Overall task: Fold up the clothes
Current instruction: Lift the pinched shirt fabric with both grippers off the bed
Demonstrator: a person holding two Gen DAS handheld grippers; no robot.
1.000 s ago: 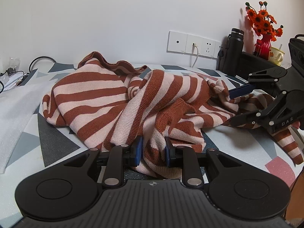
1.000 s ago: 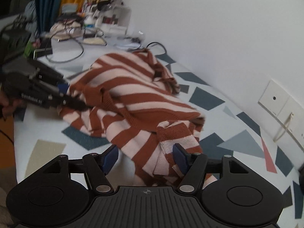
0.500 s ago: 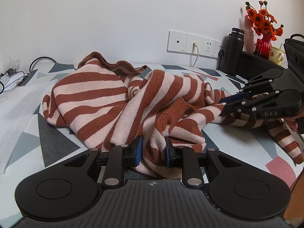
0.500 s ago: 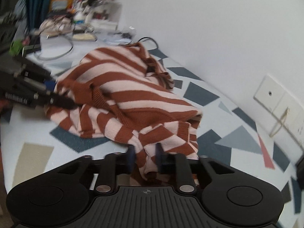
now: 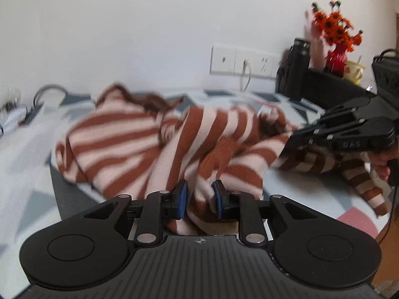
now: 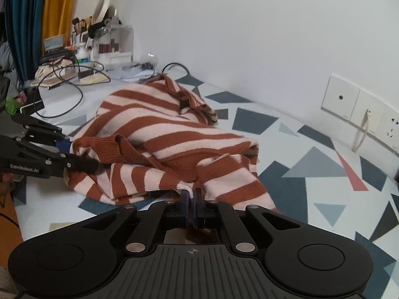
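We see right gripper jaws just closed tight, pinching striped sweater edge, left gripper narrowed, clamped on a thick fold, sweater crumpled on patterned table, wall sockets behind.

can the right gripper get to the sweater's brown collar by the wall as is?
Probably not: the right gripper has just closed on the striped sweater hem, and the collar lies across the bunched pile.
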